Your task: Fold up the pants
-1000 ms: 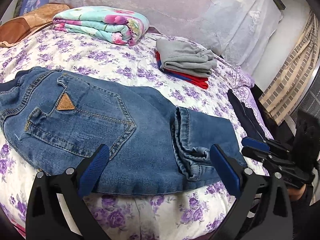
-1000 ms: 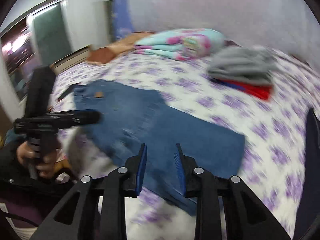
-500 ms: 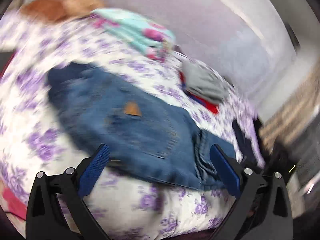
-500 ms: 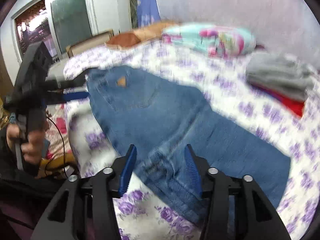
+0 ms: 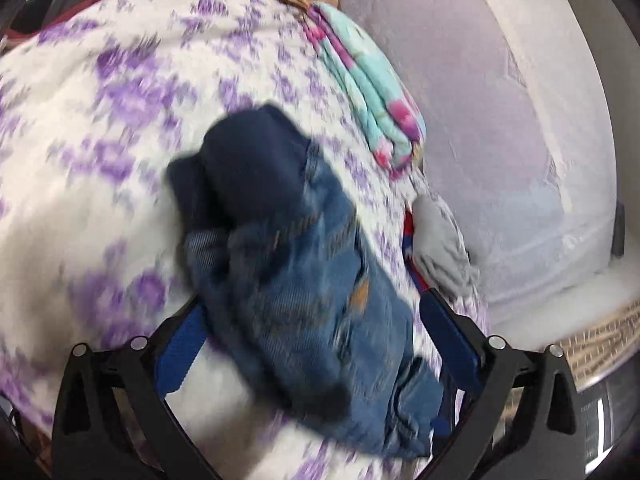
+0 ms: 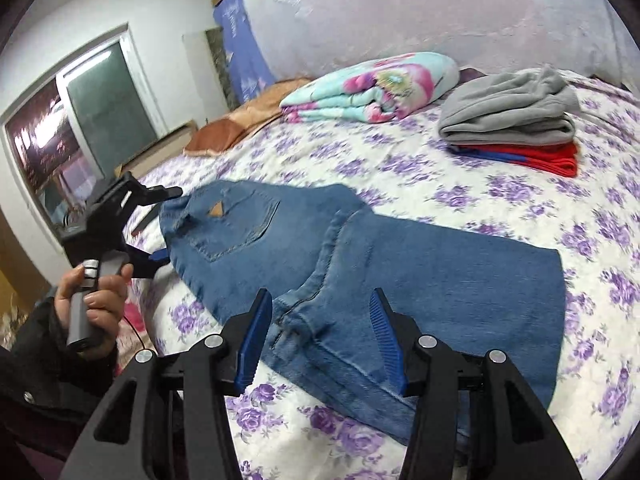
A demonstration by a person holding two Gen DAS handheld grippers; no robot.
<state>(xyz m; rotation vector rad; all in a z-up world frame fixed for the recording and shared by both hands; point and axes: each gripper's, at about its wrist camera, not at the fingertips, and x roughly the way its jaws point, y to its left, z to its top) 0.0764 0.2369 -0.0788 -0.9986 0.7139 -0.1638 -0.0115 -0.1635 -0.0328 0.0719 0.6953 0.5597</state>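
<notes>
Jeans [image 5: 304,296] blurred (left view); far hem hidden.

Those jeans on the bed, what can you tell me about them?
The jeans are blue denim, lying flat on the floral bedspread, back side up. A back pocket carries a tan triangular patch. They look folded lengthwise, legs stacked. The left gripper is at the waistband; the right gripper is open over the near edge.

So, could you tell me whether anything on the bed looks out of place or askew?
Nothing stands out. The jeans lie flat across the bedspread, and the grey and red stack and folded blanket sit tidy.
</notes>
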